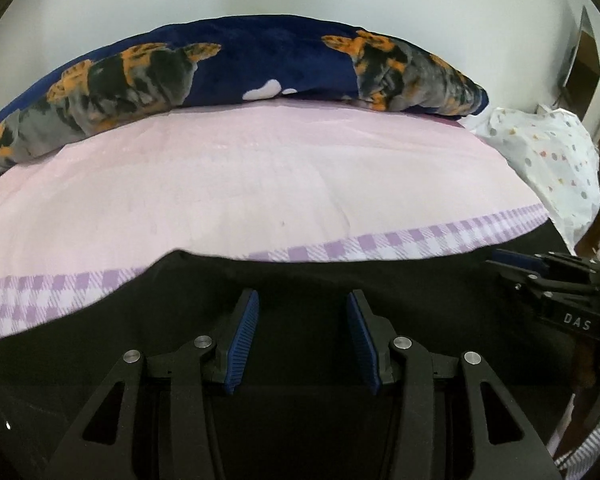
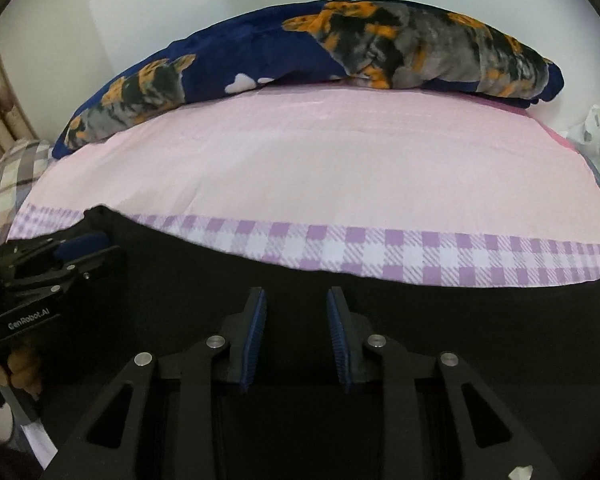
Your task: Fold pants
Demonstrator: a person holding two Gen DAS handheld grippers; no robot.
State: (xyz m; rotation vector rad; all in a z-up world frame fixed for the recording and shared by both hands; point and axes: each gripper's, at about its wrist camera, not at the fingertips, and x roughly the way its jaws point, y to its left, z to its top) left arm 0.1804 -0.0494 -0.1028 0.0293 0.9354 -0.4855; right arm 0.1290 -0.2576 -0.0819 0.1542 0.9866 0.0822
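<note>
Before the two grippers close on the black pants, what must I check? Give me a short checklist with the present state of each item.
1. Pants lie on the pink sheet: ok.
2. Left gripper open, nothing pinched: ok.
3. Right gripper open, nothing pinched: ok.
4. Both grippers over black cloth: ok.
5. Fingers touch the cloth: cannot tell.
6. Blue blanket apart from the pants, at the far edge: ok.
</note>
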